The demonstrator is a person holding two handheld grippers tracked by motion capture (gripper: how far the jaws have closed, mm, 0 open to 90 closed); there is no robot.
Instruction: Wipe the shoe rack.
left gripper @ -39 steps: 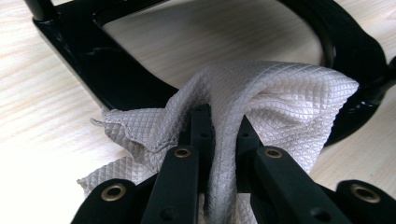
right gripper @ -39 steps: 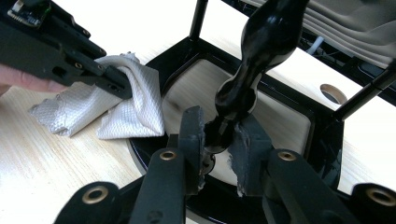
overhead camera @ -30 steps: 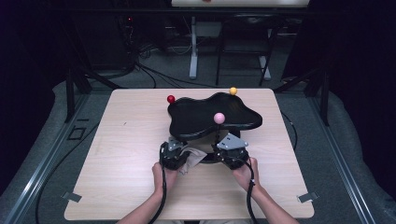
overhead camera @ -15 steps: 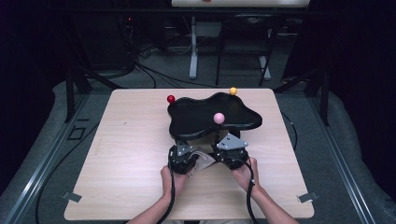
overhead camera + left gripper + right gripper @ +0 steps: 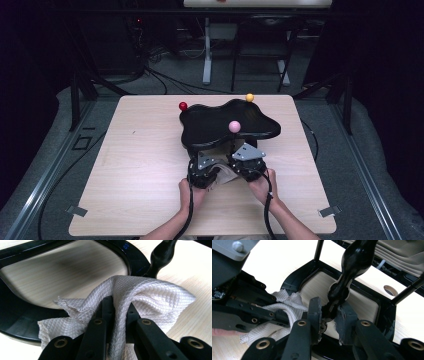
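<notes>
Jaws of the left gripper (image 5: 117,312) are pinched tight on a fold of white waffle-patterned cloth (image 5: 140,293), which bunches up over and ahead of their tips and spills out to either side. Just beyond the cloth lies the glossy black base frame (image 5: 15,325) of a stand, curving around a patch of pale wood. Jaws of the right gripper (image 5: 329,315) are clamped on the lower end of a black, bulbous post (image 5: 352,267) that rises up and away from between them. To their left sits the other gripper with the cloth (image 5: 287,302) touching the frame. From above, both grippers (image 5: 202,170) (image 5: 247,160) sit side by side under the near edge of the black cloud-shaped stand top (image 5: 220,125) on the bench (image 5: 135,175).
</notes>
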